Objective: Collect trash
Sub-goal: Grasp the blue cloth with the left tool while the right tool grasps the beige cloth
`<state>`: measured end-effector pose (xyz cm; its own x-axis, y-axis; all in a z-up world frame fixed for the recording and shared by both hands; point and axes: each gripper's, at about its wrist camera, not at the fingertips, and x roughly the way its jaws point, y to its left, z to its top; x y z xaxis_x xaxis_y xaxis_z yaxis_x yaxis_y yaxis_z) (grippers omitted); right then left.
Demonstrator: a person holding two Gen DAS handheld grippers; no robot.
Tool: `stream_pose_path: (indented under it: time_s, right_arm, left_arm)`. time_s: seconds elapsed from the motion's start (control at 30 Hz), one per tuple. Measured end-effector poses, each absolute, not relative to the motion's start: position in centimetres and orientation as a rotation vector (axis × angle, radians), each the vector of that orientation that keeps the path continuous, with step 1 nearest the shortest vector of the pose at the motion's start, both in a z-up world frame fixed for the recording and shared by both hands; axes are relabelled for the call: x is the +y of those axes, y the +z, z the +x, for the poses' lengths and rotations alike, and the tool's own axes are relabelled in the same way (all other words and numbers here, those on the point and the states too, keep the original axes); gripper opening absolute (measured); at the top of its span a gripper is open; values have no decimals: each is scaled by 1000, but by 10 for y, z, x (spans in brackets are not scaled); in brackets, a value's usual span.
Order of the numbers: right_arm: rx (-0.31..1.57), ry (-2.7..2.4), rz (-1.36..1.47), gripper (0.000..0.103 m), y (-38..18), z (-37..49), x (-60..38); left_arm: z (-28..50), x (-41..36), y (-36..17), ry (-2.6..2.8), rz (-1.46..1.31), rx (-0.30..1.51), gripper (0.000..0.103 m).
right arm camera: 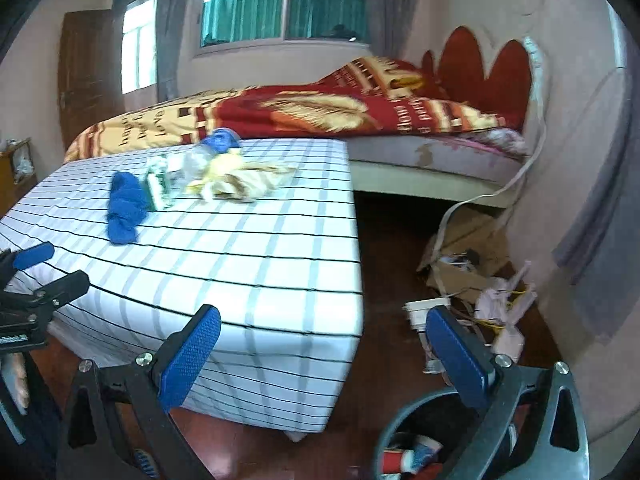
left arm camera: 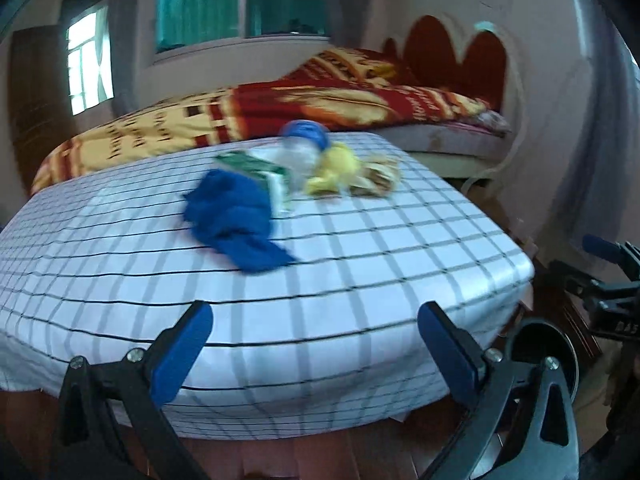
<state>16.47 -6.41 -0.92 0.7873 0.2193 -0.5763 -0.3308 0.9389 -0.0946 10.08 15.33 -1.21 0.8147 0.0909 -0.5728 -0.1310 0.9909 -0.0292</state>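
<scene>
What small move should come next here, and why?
Probably reach the left gripper forward to the blue cloth, the nearest piece on the checked table. Both grippers are open and empty, and the bin waits below the right gripper.

Claw hardware, both hands

Left claw (left arm camera: 316, 344) and right claw (right arm camera: 324, 346) look the same: two black angled arms, each ending in a flat blue textured pad. Left pads (left arm camera: 182, 354), right pads (right arm camera: 190, 356). Silver screws (left arm camera: 134, 355) sit at the arm pivots, and triangular cut-outs show in the black arm plates lower down. From the side, the other claw's body is black with a blue tip, and white lettering on it is too blurred to read.
</scene>
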Motion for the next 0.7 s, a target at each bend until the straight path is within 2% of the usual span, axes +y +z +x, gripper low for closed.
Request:
stream_pose_path:
  time_s: [0.37, 0.7]
  right_arm:
    - [586, 386, -251, 103, 5, 202, 17]
    - [728, 412, -290, 103, -15, 290, 52]
  left_arm:
    - [131, 215, -11, 205, -125, 614, 102]
    - [193, 236, -20, 230, -126, 664, 101]
